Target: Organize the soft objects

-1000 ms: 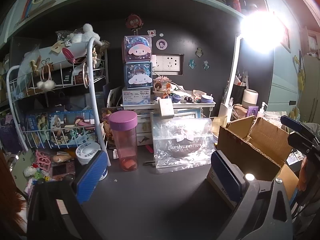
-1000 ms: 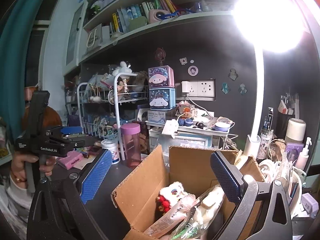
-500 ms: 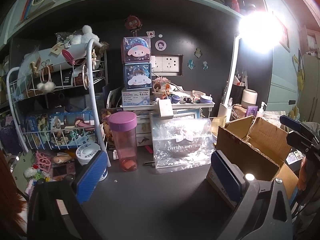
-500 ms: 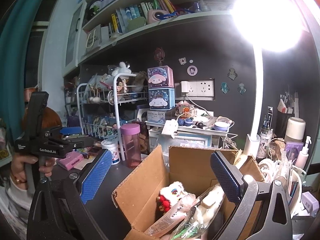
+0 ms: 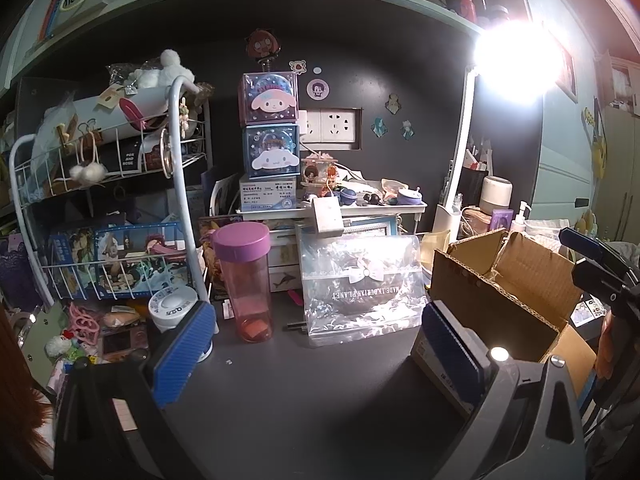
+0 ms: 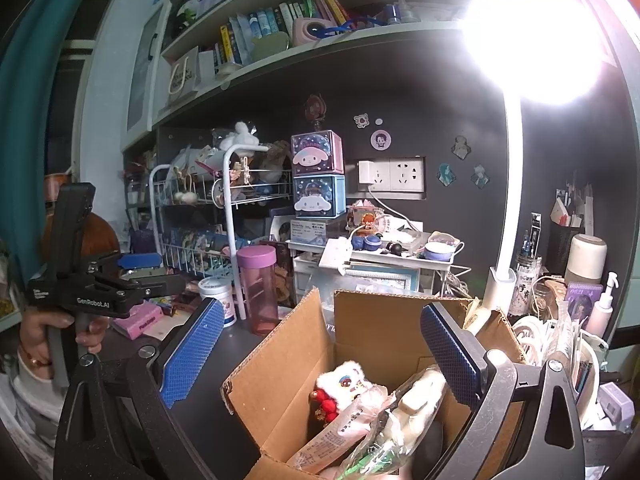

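Almost nothing has changed over the last second: both grippers hang where they were, with only a slight drift in the left view. I take it the person is pausing to choose, and no soft thing has been taken up yet.

The left gripper [image 5: 316, 354] hovers over the bare dark grey surface [image 5: 304, 392], its blue-padded jaws spread wide with nothing between them. Ahead of it, at the middle of the left view, the clear plastic zip bag with a white bow [image 5: 362, 284] stands propped beside the pink tumbler with a purple lid [image 5: 245, 280].

The right gripper [image 6: 320, 354] hangs above the open brown cardboard box [image 6: 280, 364], jaws equally wide and empty. The soft things lie in the box at the lower middle of the right view: a small white plush lion with red pompoms [image 6: 344, 388] and, to its right, pale plush items in crinkled clear wrapping [image 6: 404, 408].

Much is hard to read. The lower part of the box is cut off by the frame edge and by the right gripper's own body, so I cannot tell how many things lie in it or what is under the wrapping. The desk lamp [image 6: 536, 40] blows out the upper right of both views. What the zip bag holds is unclear behind its glare. More fluffy white toys sit on the white wire rack [image 5: 176, 184] at the left, tangled among clutter.
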`<state>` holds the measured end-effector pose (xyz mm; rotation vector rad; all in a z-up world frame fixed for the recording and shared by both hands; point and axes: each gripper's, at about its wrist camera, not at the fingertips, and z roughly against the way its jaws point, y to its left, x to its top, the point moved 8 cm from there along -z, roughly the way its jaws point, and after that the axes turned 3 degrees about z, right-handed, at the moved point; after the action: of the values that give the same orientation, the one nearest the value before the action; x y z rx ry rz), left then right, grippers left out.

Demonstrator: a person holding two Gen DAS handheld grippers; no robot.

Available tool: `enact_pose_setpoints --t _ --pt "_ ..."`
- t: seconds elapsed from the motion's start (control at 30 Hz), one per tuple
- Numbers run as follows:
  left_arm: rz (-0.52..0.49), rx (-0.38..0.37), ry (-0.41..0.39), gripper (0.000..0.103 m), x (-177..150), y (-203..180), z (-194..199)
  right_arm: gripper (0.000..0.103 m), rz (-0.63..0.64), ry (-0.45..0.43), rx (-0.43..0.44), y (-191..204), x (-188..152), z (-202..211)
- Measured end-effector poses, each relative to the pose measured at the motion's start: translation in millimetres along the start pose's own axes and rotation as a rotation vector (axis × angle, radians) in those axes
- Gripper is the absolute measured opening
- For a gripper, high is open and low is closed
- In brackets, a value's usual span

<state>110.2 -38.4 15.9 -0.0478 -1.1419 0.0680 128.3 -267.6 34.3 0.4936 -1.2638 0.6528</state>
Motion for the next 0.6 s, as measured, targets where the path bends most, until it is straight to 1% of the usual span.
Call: enact_pose_setpoints --t 0.6 --pt "-0.012 -0.014 0.009 0.103 -2.0 1.1 -4.0 0.099 0.002 -0.006 0.005 -3.2 0.3 -0.4"
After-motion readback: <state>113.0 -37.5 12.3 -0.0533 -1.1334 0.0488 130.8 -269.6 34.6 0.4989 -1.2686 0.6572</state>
